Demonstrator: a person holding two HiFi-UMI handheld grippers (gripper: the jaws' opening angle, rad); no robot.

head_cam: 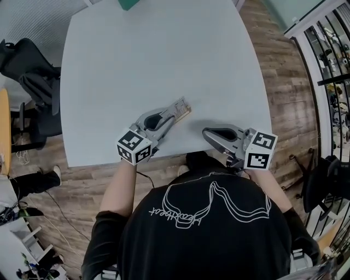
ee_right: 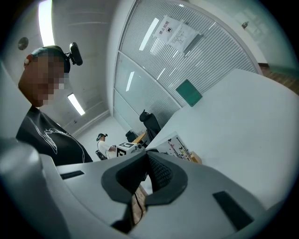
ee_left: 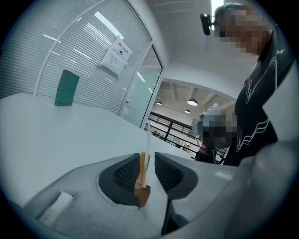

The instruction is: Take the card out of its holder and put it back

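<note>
A small wooden card holder lies on the white table with a printed card in it. My left gripper reaches to it from the lower left. In the left gripper view the holder stands between the jaws with the thin card edge-on; the left pad lies against the wood, a gap shows at the right pad, so the gripper is open. My right gripper rests near the table's front edge, to the right of the holder and apart from it, jaws shut on nothing. It sees the card ahead.
A green object sits at the table's far edge. Dark office chairs stand left of the table, a black railing to the right. The table's front edge runs just under both grippers. A second person sits far behind.
</note>
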